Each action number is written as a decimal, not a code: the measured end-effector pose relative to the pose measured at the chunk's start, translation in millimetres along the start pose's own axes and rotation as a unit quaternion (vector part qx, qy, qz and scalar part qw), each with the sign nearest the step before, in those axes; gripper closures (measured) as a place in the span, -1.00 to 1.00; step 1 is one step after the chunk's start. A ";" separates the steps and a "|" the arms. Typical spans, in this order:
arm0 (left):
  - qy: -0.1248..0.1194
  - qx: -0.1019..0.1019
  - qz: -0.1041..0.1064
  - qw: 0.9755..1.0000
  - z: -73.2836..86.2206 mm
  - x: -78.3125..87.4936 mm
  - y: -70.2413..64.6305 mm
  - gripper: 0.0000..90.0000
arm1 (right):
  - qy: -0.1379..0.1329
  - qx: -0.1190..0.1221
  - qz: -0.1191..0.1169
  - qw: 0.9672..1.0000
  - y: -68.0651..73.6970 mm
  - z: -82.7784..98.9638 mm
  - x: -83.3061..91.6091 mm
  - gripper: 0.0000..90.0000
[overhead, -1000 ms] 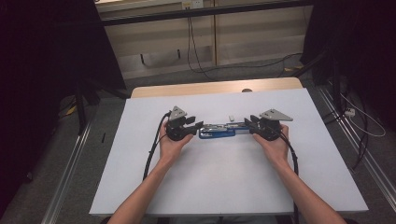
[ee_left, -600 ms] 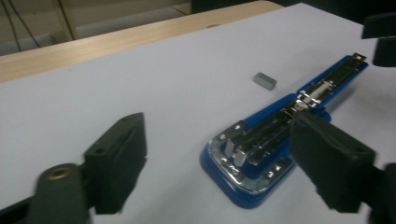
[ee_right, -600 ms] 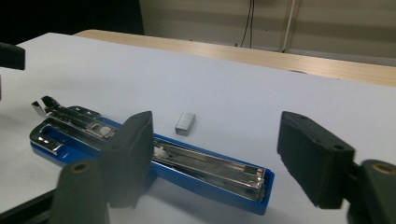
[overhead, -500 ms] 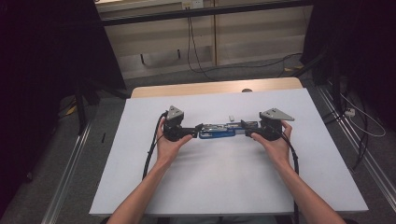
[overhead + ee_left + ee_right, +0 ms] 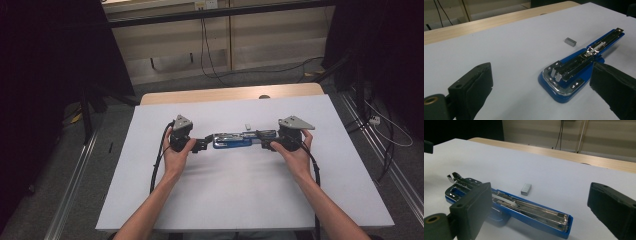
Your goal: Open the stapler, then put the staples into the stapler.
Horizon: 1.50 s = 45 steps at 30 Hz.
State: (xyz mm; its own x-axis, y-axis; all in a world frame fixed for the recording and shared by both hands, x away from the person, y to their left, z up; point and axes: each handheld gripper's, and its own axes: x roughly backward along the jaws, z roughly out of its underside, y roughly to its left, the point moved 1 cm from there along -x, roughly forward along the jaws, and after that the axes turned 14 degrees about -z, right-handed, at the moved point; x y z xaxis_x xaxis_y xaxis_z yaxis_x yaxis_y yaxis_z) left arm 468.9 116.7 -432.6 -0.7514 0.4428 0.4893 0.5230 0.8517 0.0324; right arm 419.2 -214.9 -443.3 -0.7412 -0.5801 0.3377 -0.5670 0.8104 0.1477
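**High view: 2 spread grippers flank an opened stapler**

High view puts the blue stapler [image 5: 231, 140] lying flat near the middle of the white table [image 5: 240, 200], its long axis running left to right. I have the left gripper [image 5: 200, 145] at its left end and the right gripper [image 5: 265, 142] at its right end, both pointing inward, so the stapler sits between them.

From the left gripper view, the jaws are spread wide with nothing between them. The stapler [image 5: 580, 66] lies just ahead, its wide chrome-framed end nearest me and nearer the right-hand jaw. I judge this as lining up on that end without touching it yet.

From the right gripper view, those jaws are also spread and empty. The stapler [image 5: 529, 211] lies with its metal channel exposed along the top, its narrow end nearest me. One jaw overlaps the blue body in the picture, but I cannot tell whether it touches.

A small grey block [image 5: 526, 189], probably a strip of staples, rests on the table just beyond the stapler, apart from it. With the channel open and the strip beside it, I judge reloading is the likely aim; 1 gripper would steady the body while the other works.
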 end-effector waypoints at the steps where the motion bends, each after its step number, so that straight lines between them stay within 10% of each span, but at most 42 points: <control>1: 0.001 0.000 0.000 1.000 0.1 0.4 0.3 -0.89 | 0.004 0.001 -0.001 1.000 0.5 0.3 -0.6 -0.86; 13: 0.002 0.016 0.002 1.000 2.9 2.5 -5.3 -0.88 | 0.021 -0.004 -0.013 1.000 1.8 -1.3 -5.0 -0.78; 17: 0.007 -0.007 0.000 1.000 3.8 7.6 -7.5 -0.88 | 0.022 -0.008 -0.026 0.999 2.0 -5.6 -6.0 -0.77; 23: 0.023 0.003 0.007 1.000 11.6 21.5 -3.3 -0.88 | 0.040 -0.024 -0.040 0.998 -0.2 -9.0 -12.9 -0.77; 45: -0.033 0.004 -0.034 0.999 42.3 96.9 9.7 -0.90 | 0.081 -0.026 -0.078 0.993 3.4 -28.7 -31.4 -0.79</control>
State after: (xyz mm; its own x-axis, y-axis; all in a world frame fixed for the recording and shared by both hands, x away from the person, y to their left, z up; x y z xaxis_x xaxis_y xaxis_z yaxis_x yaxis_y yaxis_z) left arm 384.1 179.7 -421.7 -0.8102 0.4004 0.4282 0.4663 0.8828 0.0568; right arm 450.9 -191.6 -426.8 -0.5760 -0.6812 0.4519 -0.6480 0.7174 0.2556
